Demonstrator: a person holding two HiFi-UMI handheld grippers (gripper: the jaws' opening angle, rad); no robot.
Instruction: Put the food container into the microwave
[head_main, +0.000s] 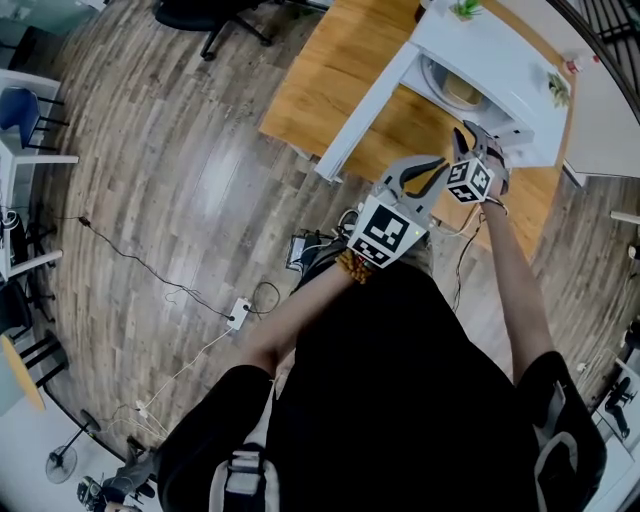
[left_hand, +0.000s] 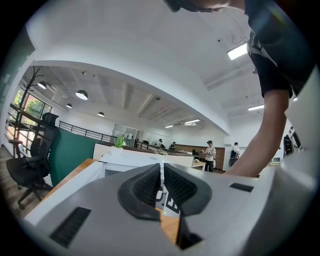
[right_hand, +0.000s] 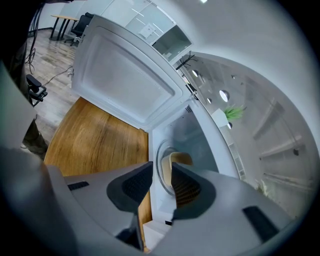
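The food container (right_hand: 181, 159) is sitting inside the open microwave (right_hand: 197, 135), at twelve o'clock just beyond the right gripper (right_hand: 161, 169) — jaws narrowly apart, gripping nothing. Its long axis is showing too little to tell. The left gripper (left_hand: 161, 167) is hanging with jaws pressed together — empty.

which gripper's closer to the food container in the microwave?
Right. The right gripper is at the open front of the microwave, just short of the food container inside; the left gripper sits further back from the opening.

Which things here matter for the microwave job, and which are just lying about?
Job: microwave, its open door, food container inside it, right gripper.

Lying about: office chair, potted plant, power strip.
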